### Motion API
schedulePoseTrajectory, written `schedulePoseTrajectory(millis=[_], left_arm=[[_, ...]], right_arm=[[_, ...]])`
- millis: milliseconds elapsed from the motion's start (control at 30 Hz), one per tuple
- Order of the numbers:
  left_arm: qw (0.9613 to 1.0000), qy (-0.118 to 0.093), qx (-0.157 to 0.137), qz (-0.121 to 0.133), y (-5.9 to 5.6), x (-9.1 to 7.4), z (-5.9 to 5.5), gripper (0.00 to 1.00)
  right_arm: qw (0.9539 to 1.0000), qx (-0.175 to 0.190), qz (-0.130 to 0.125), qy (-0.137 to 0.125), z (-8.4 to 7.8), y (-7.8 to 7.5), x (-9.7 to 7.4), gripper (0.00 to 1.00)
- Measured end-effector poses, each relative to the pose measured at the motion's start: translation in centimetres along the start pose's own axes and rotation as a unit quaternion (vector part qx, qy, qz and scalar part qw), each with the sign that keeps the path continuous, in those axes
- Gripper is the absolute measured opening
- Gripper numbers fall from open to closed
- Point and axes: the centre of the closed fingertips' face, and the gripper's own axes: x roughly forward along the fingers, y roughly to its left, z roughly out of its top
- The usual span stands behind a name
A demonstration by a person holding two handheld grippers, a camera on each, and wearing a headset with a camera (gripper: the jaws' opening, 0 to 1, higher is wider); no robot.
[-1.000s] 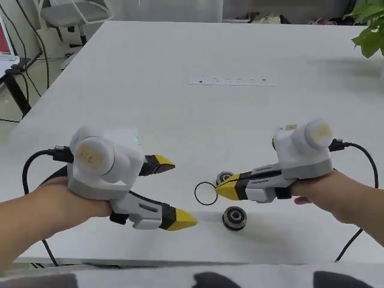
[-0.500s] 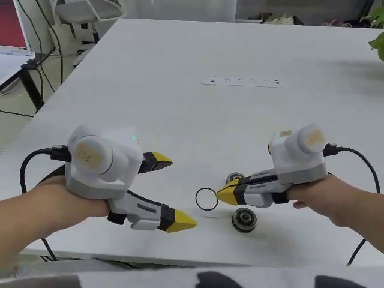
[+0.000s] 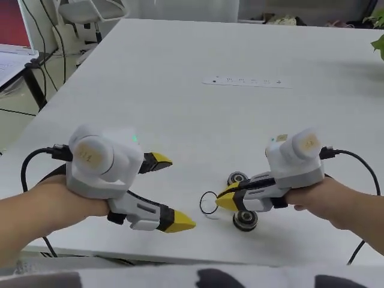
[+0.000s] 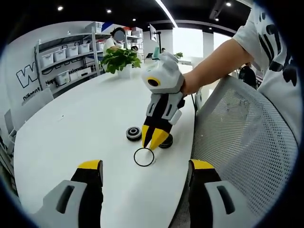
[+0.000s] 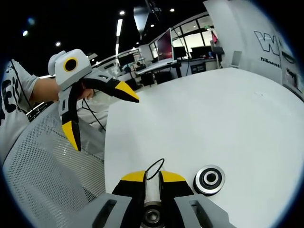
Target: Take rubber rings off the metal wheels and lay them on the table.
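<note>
A thin black rubber ring [image 3: 202, 204] hangs at the yellow tips of my right gripper [image 3: 219, 201], which is shut on it just above the white table [image 3: 198, 108]. In the right gripper view the rubber ring [image 5: 161, 163] loops up from between the closed jaws. Two metal wheels lie flat close by, one [image 3: 237, 178] beyond the right gripper and one [image 3: 245, 219] just nearer than it. My left gripper [image 3: 174, 192] is held open to the left of the ring, with nothing between its fingers. The left gripper view shows the ring [image 4: 135, 157] in front of its spread jaws.
A white power strip [image 3: 247, 81] lies flat farther back on the table. The near table edge runs just below both grippers. A chair [image 3: 90, 11] and a side desk stand beyond the far left corner.
My right gripper has carried the ring a little toward the near edge and lower, away from the far wheel. The left gripper has stayed open and in place.
</note>
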Motion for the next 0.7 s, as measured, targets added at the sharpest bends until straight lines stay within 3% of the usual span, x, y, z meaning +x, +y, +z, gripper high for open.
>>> schedulePoseTrajectory(millis=[233, 700], left_arm=[[1.0, 0.003, 0.001, -0.002, -0.1, 0.2, 0.0, 0.71], [0.9996, 0.013, 0.012, -0.022, -0.2, 1.7, 0.2, 0.7]], right_arm=[[1.0, 0.0, -0.008, -0.003, -0.1, -0.1, -0.9, 0.16], [0.9994, 0.009, -0.025, -0.02, -0.6, -0.6, -3.4, 0.23]])
